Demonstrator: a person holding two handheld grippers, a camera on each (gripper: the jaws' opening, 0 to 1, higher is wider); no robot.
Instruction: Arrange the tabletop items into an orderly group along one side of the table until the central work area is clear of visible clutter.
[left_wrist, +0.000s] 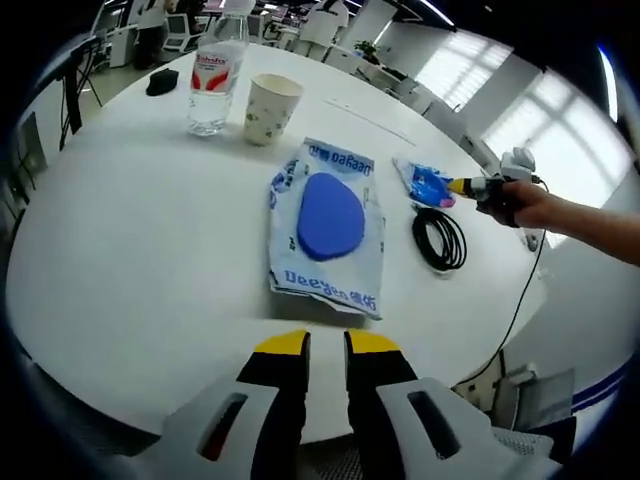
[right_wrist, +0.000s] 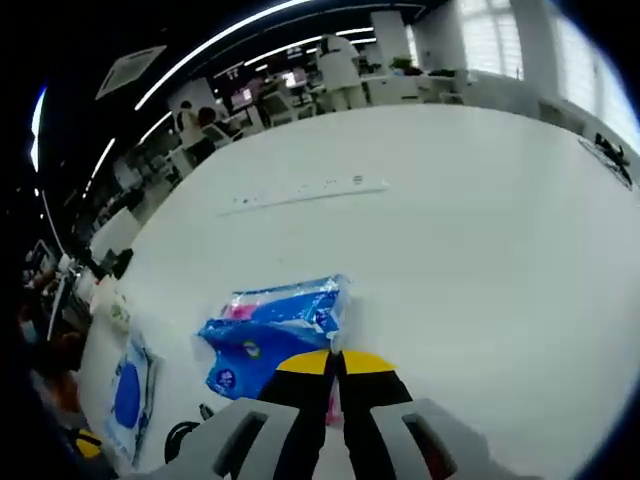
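presently the blue snack packet (right_wrist: 270, 340) lies flat on the white tabletop (right_wrist: 480, 230), its near edge clamped in the right gripper (right_wrist: 337, 362). left gripper (left_wrist: 327, 345) hovers with its jaws slightly apart, before the wipes pack (left_wrist: 328, 228); coiled cable (left_wrist: 440, 238), paper cup (left_wrist: 271, 109) and water bottle (left_wrist: 213, 80) stand beyond.

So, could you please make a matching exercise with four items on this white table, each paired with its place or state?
Items:
1. clear plastic water bottle
2. black coiled cable
3. small blue snack packet
4. blue oval pad in its clear printed bag

Descriptions:
A. lies flat at the table's middle
B. stands beside the paper cup
C. at the right tool tips
D. near the table edge

Pairs: 1-B, 2-D, 3-C, 4-A
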